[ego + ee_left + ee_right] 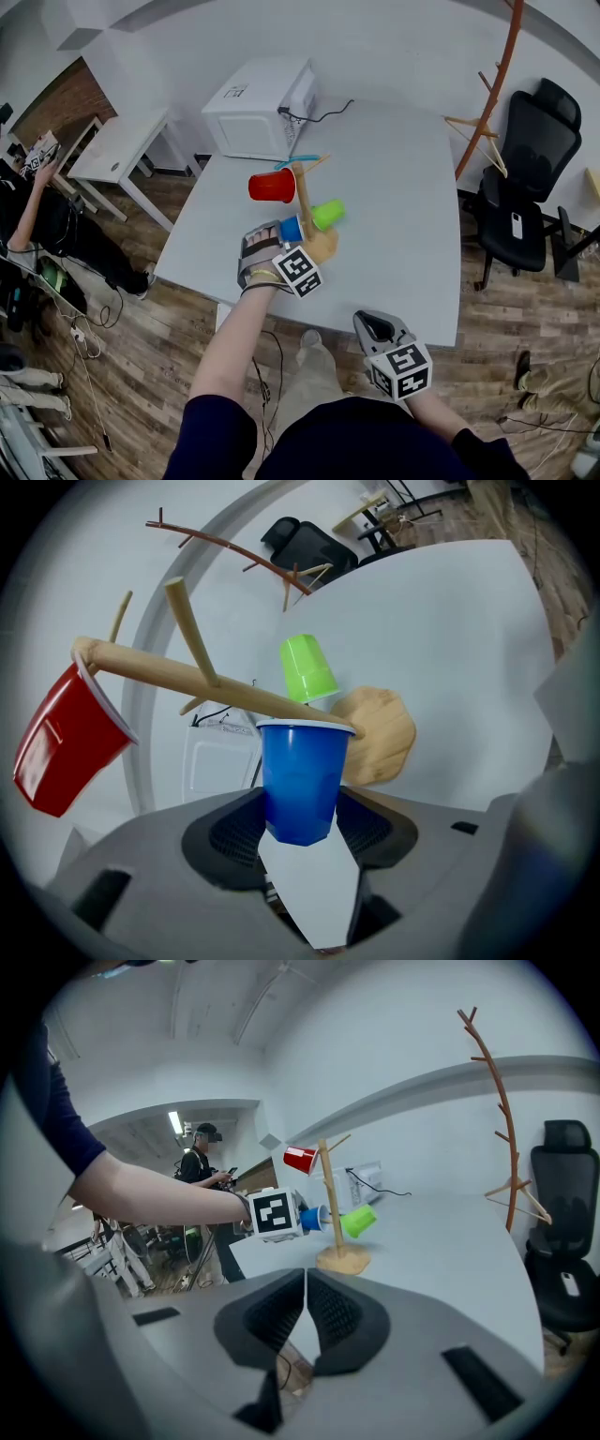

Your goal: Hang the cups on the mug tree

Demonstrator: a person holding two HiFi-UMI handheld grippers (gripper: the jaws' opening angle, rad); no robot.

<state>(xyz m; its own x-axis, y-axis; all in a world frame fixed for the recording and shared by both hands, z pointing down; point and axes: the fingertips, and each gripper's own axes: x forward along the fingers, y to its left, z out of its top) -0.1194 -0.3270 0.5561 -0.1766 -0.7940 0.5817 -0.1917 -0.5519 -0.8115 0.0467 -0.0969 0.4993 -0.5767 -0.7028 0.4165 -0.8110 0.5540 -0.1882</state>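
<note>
The wooden mug tree [303, 202] stands on the white table [394, 169]. A red cup [272, 186] hangs on an upper peg at its left, and a green cup [327, 214] hangs lower at its right. My left gripper [281, 236] is shut on a blue cup [292, 229], mouth against the trunk just above the round base [322, 247]. In the left gripper view the blue cup [302, 775] sits between both pads, its rim touching the trunk [187, 679]. My right gripper [373, 325] hangs shut and empty off the table's near edge.
A white microwave [261, 110] stands at the table's far left corner with a cable trailing right. A black office chair [525, 178] and a brown coat stand [492, 84] are to the right. A small white side table [117, 145] and a person [37, 216] are at the left.
</note>
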